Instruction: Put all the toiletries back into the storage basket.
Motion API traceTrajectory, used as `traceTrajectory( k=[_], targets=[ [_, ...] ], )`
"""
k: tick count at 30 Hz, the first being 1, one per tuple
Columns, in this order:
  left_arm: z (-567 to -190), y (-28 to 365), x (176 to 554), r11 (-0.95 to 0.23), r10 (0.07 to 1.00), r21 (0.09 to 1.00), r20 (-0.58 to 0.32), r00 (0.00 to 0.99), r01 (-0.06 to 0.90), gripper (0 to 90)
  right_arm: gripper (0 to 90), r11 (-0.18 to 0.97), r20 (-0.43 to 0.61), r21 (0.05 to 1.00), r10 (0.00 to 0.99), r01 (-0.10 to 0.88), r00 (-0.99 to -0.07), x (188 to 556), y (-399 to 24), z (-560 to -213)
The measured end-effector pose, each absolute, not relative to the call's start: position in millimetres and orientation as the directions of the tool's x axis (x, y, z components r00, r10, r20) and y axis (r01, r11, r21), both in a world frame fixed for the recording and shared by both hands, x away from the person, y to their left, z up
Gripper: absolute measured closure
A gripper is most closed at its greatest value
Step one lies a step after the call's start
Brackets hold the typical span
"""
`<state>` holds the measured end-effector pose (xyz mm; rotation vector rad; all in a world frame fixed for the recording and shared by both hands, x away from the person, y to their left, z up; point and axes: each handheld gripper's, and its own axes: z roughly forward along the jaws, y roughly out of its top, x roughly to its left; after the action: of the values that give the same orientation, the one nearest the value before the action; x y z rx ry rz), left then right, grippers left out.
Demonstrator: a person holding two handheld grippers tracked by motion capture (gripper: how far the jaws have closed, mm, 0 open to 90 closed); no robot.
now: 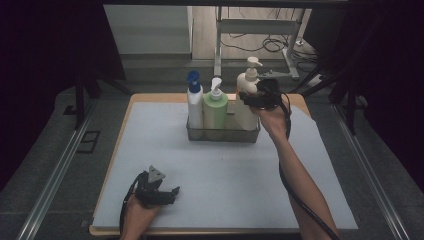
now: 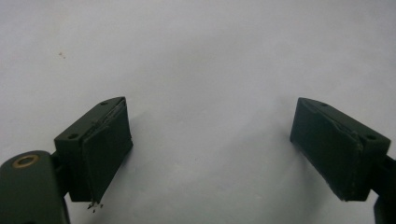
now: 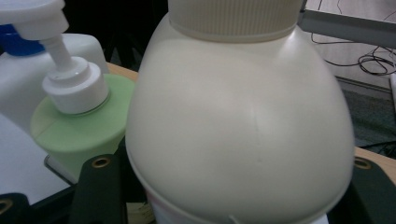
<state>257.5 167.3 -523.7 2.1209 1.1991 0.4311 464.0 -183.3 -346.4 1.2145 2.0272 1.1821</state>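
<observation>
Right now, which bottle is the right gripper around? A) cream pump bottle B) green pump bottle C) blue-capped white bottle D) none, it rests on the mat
A: the right gripper sits at the cream pump bottle, whose body fills the space between its jaws, at the right end of the wire basket.

The cream pump bottle (image 3: 238, 121) is smooth plastic with a soft sheen and a ribbed collar at the top of the frame. Left of it, the green bottle (image 3: 79, 126) looks matt plastic, its white pump glossier. The basket (image 1: 223, 134) at centre is dark wire metal. A matt pale sheet covers the wooden tabletop (image 1: 150, 97). The left gripper (image 2: 210, 149) has matt black pads.
</observation>
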Motion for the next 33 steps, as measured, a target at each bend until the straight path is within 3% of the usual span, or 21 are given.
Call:
traceTrajectory(
  k=[33],
  targets=[
    [-524,167,257,-0.364,0.85,0.682,-0.035,0.525,0.634,12.2,37.1,0.272,-0.019,0.838,0.881,0.473,-0.473,467,-170,-383]
  ],
)
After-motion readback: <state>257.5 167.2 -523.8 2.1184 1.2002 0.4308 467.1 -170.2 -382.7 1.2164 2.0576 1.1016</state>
